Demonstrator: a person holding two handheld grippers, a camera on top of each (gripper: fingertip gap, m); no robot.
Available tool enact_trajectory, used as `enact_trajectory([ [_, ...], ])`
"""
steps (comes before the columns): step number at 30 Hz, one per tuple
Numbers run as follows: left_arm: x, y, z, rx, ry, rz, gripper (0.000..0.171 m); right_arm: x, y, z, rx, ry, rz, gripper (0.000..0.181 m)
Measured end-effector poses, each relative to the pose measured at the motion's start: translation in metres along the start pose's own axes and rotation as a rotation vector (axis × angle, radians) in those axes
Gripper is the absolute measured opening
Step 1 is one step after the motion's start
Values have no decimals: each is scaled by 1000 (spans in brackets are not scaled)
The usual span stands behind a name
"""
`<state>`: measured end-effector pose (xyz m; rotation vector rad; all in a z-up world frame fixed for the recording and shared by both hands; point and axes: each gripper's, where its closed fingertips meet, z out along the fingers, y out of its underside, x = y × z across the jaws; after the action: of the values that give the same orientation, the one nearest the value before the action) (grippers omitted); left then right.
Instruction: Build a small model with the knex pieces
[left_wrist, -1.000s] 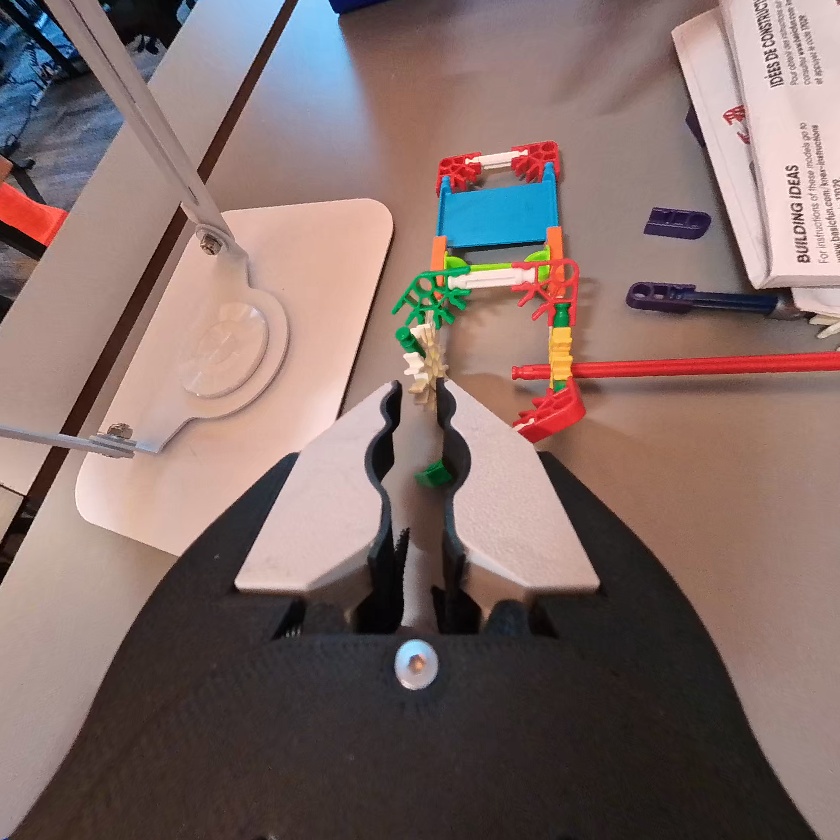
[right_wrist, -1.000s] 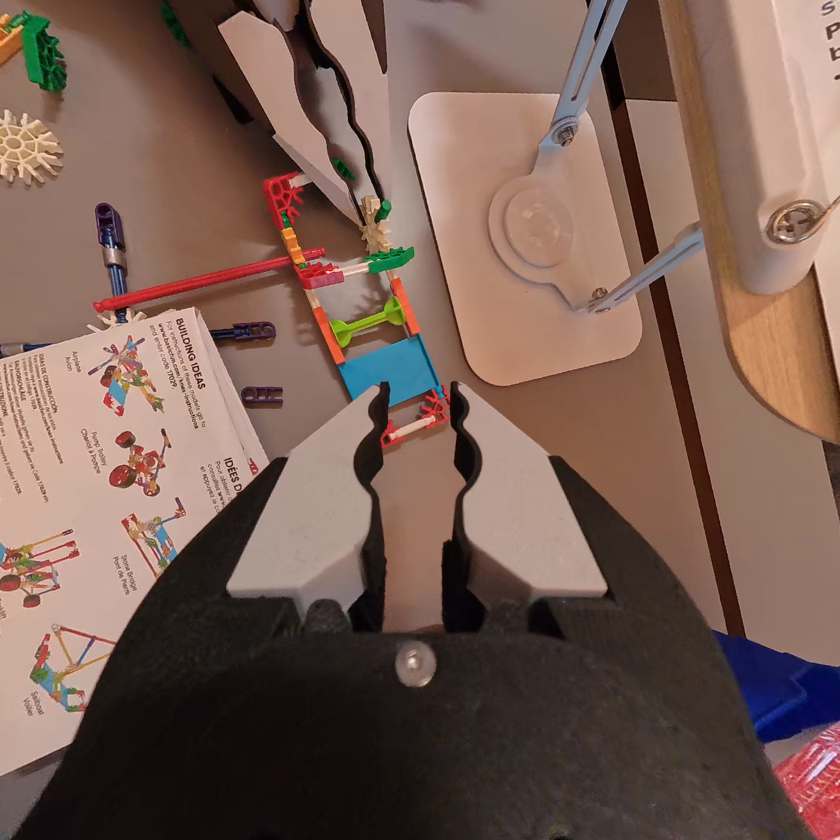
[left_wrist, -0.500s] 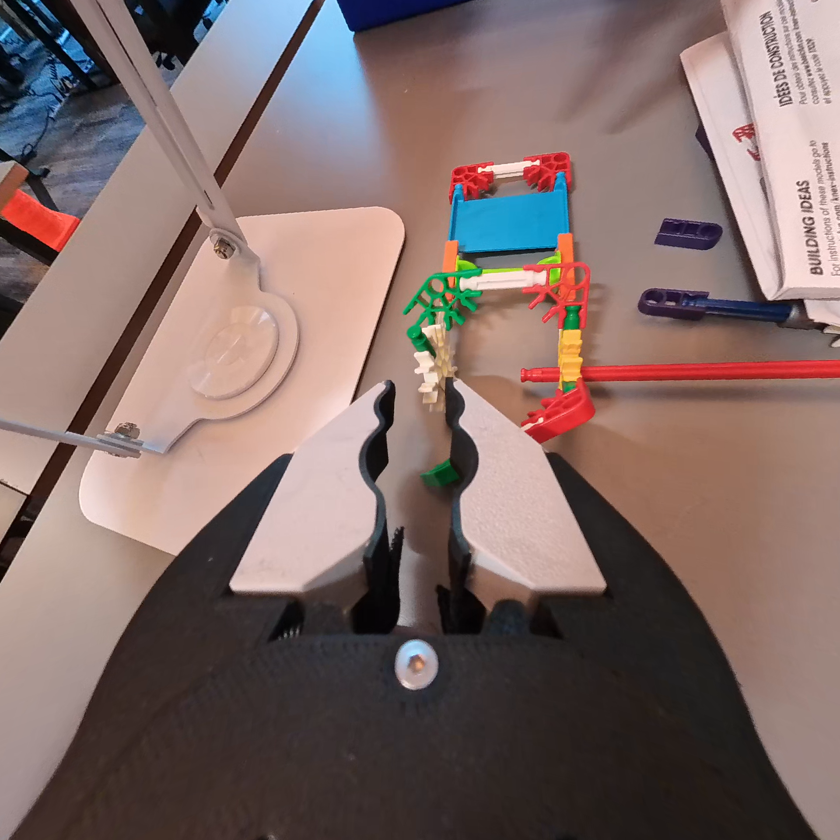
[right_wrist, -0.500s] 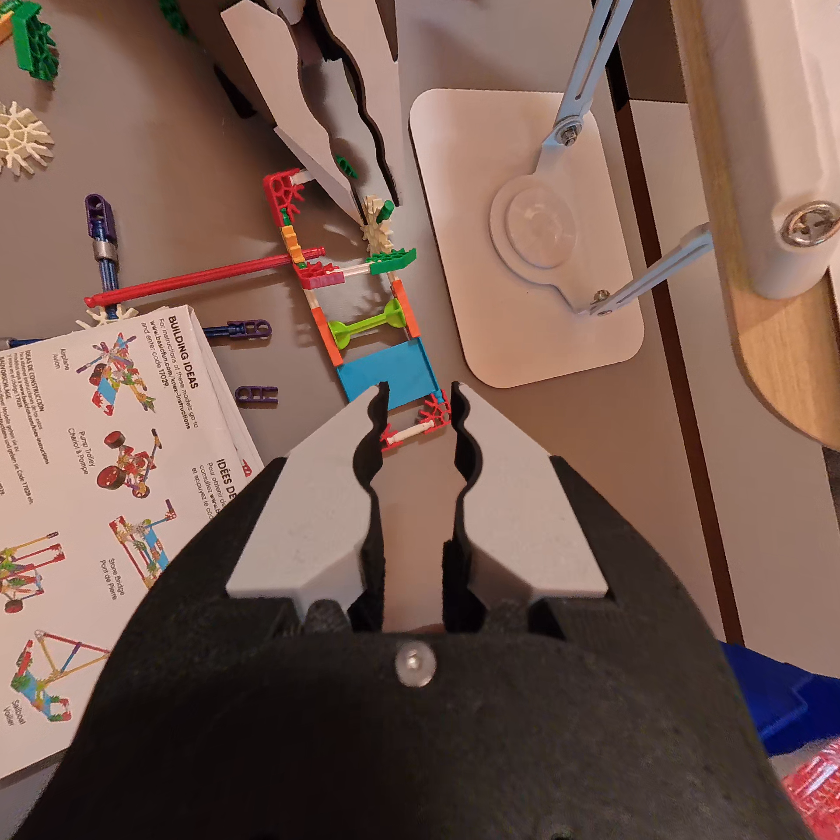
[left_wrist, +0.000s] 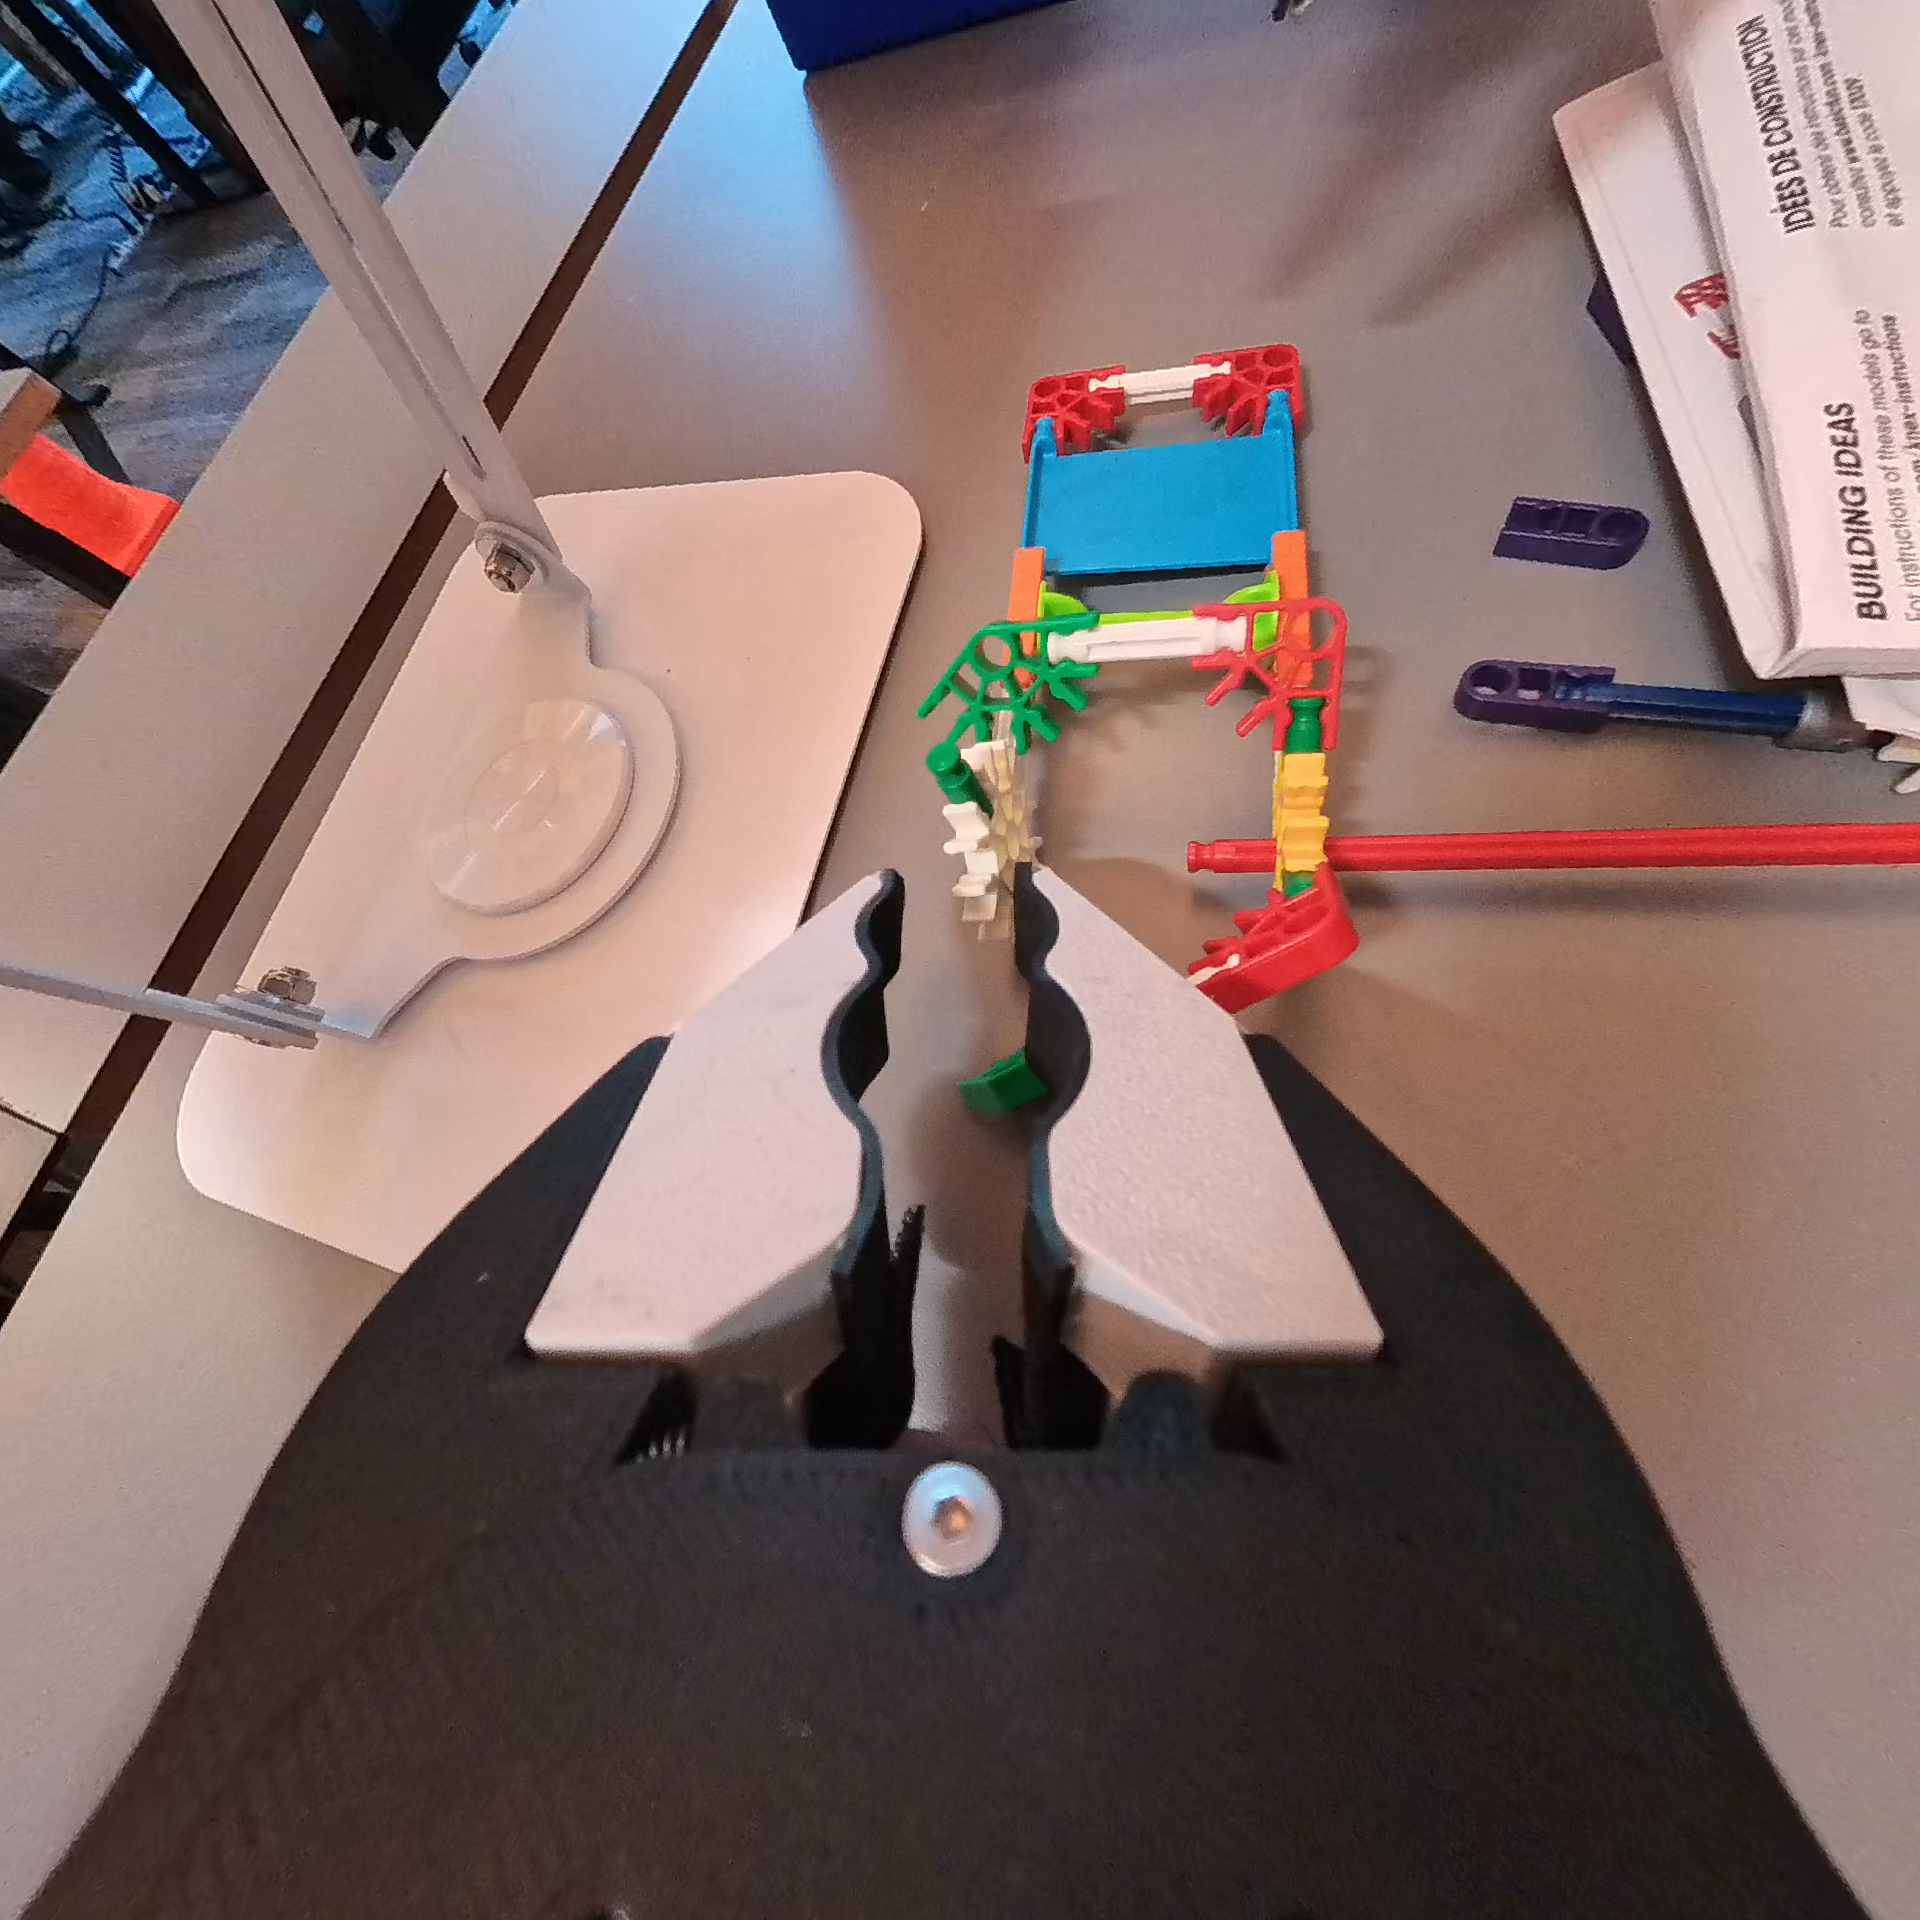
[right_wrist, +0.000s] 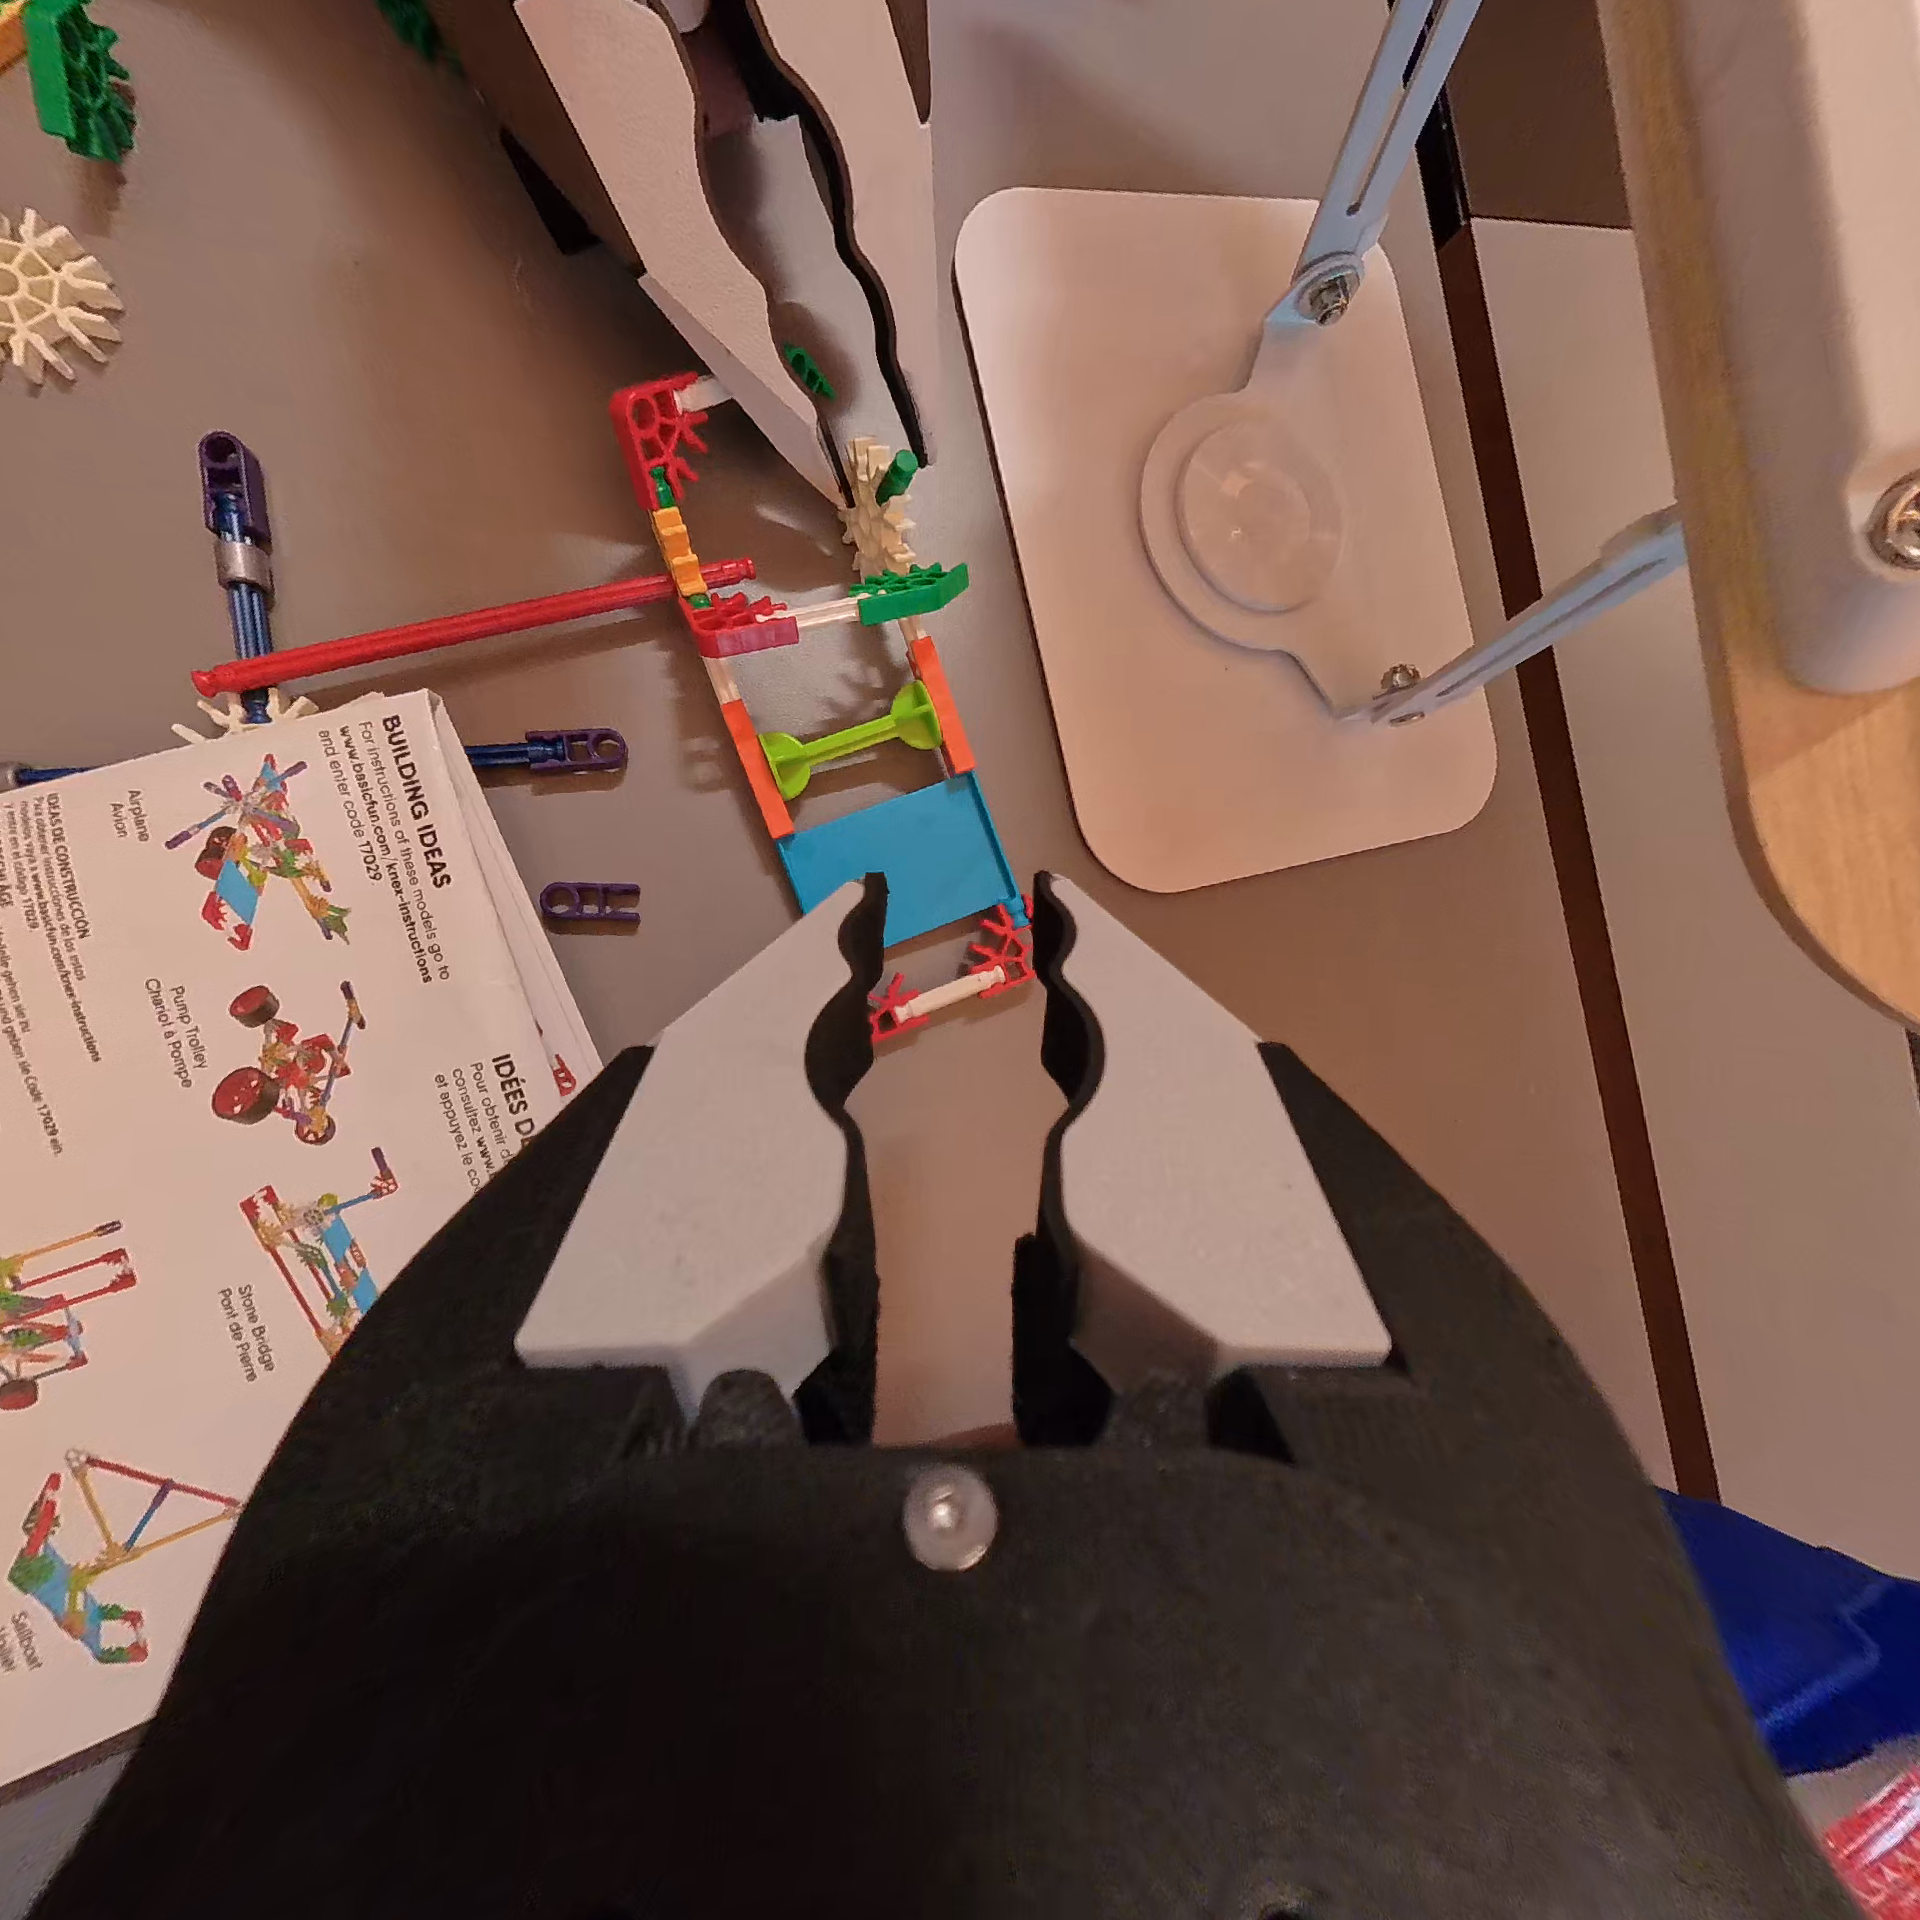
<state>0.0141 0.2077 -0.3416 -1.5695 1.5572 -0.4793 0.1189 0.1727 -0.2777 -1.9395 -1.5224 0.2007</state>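
Note:
A colourful construction-toy model (left_wrist: 1158, 509) lies flat on the grey table, with a blue panel, red corner connectors and a long red rod (left_wrist: 1558, 847) through its yellow side. My left gripper (left_wrist: 958, 883) is open at the model's near end. A white snowflake connector (left_wrist: 987, 831) on a green rod sits between its tips, and a small green piece (left_wrist: 1000, 1081) lies between its fingers. My right gripper (right_wrist: 956, 888) is open at the opposite end. The red and white end bar (right_wrist: 951, 997) lies between its fingers. The left gripper (right_wrist: 873, 468) shows at the top of the right wrist view.
A white lamp base plate (left_wrist: 623, 727) with metal struts lies beside the model, by the table's edge. Instruction booklets (right_wrist: 260, 1039) lie on the other side, with a loose purple connector (left_wrist: 1569, 530) and a blue rod (left_wrist: 1662, 707). A blue bin (right_wrist: 1818, 1662) sits behind my right gripper. The gap from one gripper's tips to the other's is roughly 12 cm.
My left gripper's fingers have spread apart from around the white snowflake connector. The right gripper has stayed almost still at the model's far end.

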Motion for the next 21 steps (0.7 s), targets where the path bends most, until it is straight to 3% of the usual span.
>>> enact_trajectory([
  [9,-2,-2,-1,-2,-14,-4,22,0,-1,-1,1,0,-3,26],
  [14,-8,-2,-9,-74,-40,-6,36,0,-2,-4,6,5,-7,26],
  [21,-5,-29,-56,-180,-123,135,43,1,-7,-12,18,22,-18,26],
])
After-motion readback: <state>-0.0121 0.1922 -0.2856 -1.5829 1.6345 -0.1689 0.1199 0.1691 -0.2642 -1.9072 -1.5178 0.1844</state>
